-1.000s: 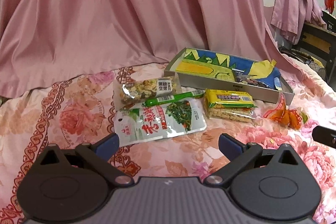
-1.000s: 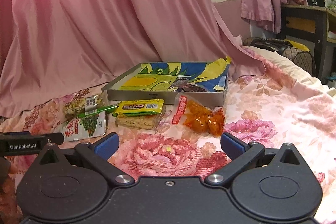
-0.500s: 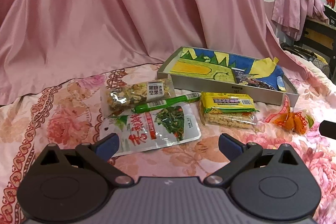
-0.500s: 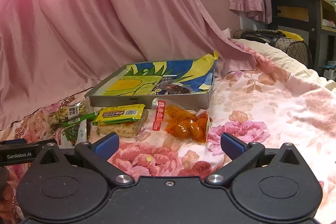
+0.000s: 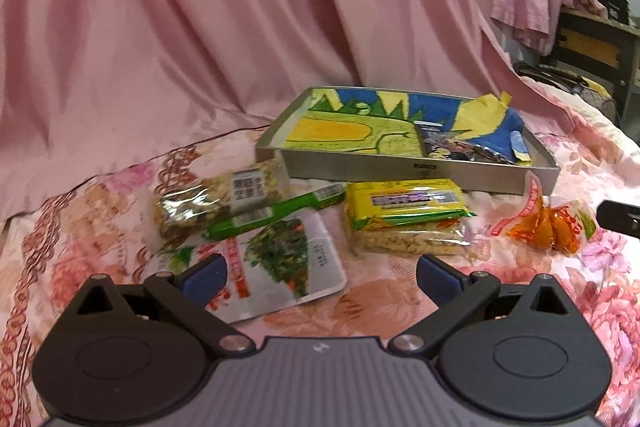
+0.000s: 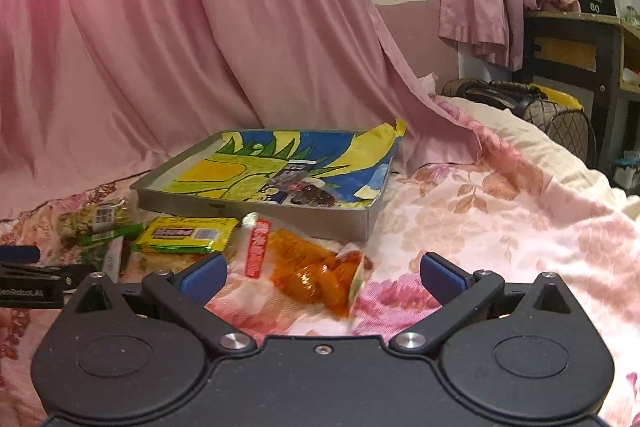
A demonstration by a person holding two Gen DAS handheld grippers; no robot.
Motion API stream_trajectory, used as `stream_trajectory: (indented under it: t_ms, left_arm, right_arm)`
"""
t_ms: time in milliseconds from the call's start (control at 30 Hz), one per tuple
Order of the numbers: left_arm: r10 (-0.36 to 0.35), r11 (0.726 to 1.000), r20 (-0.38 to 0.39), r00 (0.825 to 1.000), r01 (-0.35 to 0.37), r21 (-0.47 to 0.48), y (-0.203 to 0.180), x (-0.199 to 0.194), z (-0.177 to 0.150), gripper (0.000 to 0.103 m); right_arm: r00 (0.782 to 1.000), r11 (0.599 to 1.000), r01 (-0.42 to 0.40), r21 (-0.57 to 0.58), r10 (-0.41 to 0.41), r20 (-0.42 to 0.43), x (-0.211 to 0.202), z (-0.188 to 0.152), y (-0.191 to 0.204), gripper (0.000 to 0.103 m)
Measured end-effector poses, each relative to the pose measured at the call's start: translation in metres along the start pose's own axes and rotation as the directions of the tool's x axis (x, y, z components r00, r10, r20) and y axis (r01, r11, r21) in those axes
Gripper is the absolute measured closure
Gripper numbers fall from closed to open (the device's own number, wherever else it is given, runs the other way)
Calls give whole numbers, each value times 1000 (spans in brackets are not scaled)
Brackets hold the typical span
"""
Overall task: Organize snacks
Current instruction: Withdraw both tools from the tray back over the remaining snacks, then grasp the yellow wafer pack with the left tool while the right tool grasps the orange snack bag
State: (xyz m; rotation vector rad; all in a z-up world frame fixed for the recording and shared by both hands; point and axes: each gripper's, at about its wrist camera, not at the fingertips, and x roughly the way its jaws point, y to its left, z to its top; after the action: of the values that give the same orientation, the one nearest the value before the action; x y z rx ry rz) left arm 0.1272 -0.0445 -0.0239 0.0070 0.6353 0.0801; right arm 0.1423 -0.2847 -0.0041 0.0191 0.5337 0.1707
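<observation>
both grippers were wide and empty: the right gripper (image 6: 320, 277) faced the orange snack bag (image 6: 316, 277), the left gripper (image 5: 320, 277) the green-leaf packet (image 5: 280, 263), all on the bed (image 6: 500, 227) by the tray (image 6: 256, 213), likely their home.

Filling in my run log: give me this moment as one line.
left gripper: open, over white pouch | right gripper: open, at orange snack bag | tray: one dark packet inside

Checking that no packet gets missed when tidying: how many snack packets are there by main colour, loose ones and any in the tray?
Green: 1, the thin stick.
Yellow: 1, the bar pack.
Orange: 1, the pouch.
White with greens: 1, the flat bag.
Clear with nuts: 1.
Dark: 1, inside the tray.
Total: 6.
</observation>
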Motion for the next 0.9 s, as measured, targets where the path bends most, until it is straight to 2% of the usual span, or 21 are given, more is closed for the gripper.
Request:
stream_trajectory:
  t_ms: [133,233,367,533,700,900]
  left_arm:
    - [-45,997,10,999,44,61,-9,7,5,0]
    - [-82,990,5,997,81,112,-19,14,11,0]
    - [-141,966,0,990,138,219,-35,29,24,0]
    - [-203,907,-52,978,208,367,-47,56,42,0]
    - [-239,858,-111,965,263,441,-51,83,58,0]
    - [-255,764,-202,946,325,557,-59,109,67,1]
  right_arm:
    - [1000,1000,-6,-6,6,-9,9,2,-10,1]
    - [999,1000,-17,-9,16,-47,19,2,-18,1]
    - [995,998,-57,-30,55,-81,32,-2,-21,1]
    - [990,988,-105,-116,92,-111,52,-9,-16,1]
    - [987,974,-131,-187,110,-117,70,-12,-12,1]
    - [984,971,-137,-195,111,-140,95,-13,-18,1]
